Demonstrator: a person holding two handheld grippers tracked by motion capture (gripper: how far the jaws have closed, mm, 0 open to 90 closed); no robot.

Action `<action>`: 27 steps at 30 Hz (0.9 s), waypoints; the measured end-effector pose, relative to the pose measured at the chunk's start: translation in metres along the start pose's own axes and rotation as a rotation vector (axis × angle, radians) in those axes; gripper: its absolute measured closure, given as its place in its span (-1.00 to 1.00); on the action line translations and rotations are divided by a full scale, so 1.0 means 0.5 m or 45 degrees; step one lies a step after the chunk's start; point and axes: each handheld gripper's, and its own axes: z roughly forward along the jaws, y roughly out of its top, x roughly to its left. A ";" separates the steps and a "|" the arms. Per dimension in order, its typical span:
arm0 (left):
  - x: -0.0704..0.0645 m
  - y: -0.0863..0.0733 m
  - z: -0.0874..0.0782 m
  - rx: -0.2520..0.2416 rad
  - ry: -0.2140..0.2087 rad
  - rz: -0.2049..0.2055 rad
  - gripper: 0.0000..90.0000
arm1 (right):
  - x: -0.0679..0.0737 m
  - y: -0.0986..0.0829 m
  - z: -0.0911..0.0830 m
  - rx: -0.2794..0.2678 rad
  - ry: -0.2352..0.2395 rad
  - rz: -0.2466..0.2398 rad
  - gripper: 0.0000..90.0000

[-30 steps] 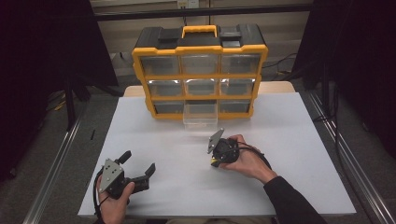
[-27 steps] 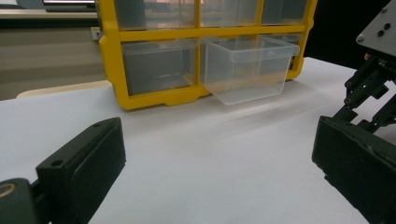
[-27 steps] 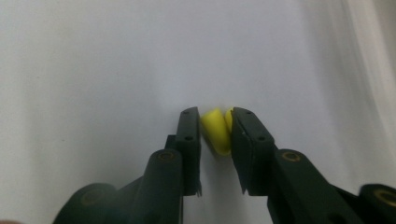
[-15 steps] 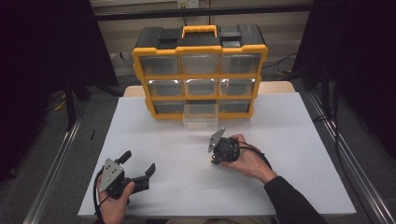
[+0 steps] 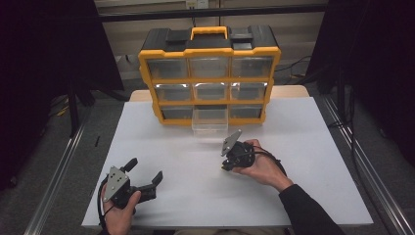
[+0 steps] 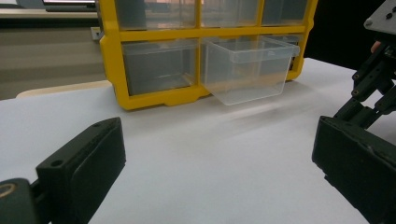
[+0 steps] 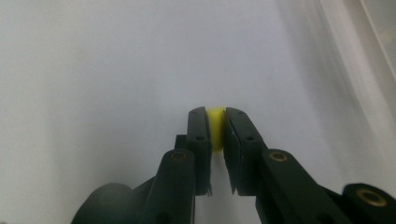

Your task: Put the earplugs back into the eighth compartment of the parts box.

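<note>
Pinching a small yellow piece (image 7: 215, 120) between its fingers (image 7: 200, 135), the right gripper (image 5: 234, 155) is held low over the middle of the white desk (image 5: 313, 147), the piece being clamped at the fingertips with its shape mostly hidden. The open clear drawer (image 5: 209, 122), pulled out of the bottom row of the yellow organizer (image 5: 209, 73), lies just beyond this gripper, toward the far edge of the desk; this hand is judged far nearer to it than the other. The left gripper (image 5: 143, 177) is kept near the front left corner, its fingers (image 6: 84, 163) spread wide and holding nothing. Dark curtains are seen around the desk.
</note>
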 end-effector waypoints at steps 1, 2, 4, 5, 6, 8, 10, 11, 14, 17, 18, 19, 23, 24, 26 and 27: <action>0.000 0.000 0.000 0.000 0.000 0.000 -0.94 | -0.001 0.000 -0.002 -0.009 0.003 0.006 0.78; 0.000 0.000 0.000 0.002 0.000 -0.001 -0.94 | -0.001 -0.001 -0.003 -0.019 0.007 0.010 0.78; 0.000 0.000 0.000 0.003 0.000 0.001 -0.94 | -0.003 -0.003 -0.007 -0.033 0.012 0.026 0.78; 0.000 0.000 0.000 0.002 -0.001 0.000 -0.94 | -0.005 -0.004 -0.008 -0.044 0.018 0.030 0.78; 0.000 0.000 0.000 0.001 -0.001 0.000 -0.94 | -0.005 -0.004 -0.010 -0.048 0.015 0.036 0.79; 0.000 0.000 0.000 0.000 -0.002 -0.002 -0.94 | -0.007 -0.006 -0.013 -0.062 0.019 0.047 0.78; 0.001 0.000 0.000 0.005 -0.001 0.001 -0.94 | -0.009 -0.007 -0.017 -0.076 0.023 0.059 0.79; 0.001 0.000 0.000 0.005 -0.002 0.002 -0.94 | -0.010 -0.008 -0.018 -0.087 0.029 0.068 0.79; 0.001 0.001 -0.001 0.003 -0.002 0.000 -0.94 | -0.013 -0.009 -0.021 -0.110 0.030 0.084 0.79; 0.001 0.001 -0.001 -0.003 0.001 -0.002 -0.94 | -0.014 -0.009 -0.025 -0.138 0.040 0.097 0.79; 0.001 0.001 -0.001 -0.003 0.000 -0.004 -0.94 | -0.014 -0.009 -0.027 -0.149 0.042 0.102 0.79; 0.001 0.001 -0.001 -0.005 0.000 -0.005 -0.94 | -0.015 -0.008 -0.028 -0.164 0.044 0.102 0.79; 0.001 0.001 -0.001 -0.009 0.001 -0.010 -0.94 | -0.018 -0.005 -0.037 -0.219 0.047 0.119 0.80; 0.001 0.001 -0.001 -0.009 0.000 -0.011 -0.94 | -0.018 -0.005 -0.039 -0.229 0.048 0.121 0.80; 0.001 0.001 -0.001 -0.010 0.000 -0.011 -0.94 | -0.020 -0.004 -0.041 -0.240 0.049 0.129 0.80; 0.001 0.001 -0.001 -0.009 0.000 -0.009 -0.94 | -0.021 -0.004 -0.043 -0.252 0.050 0.134 0.80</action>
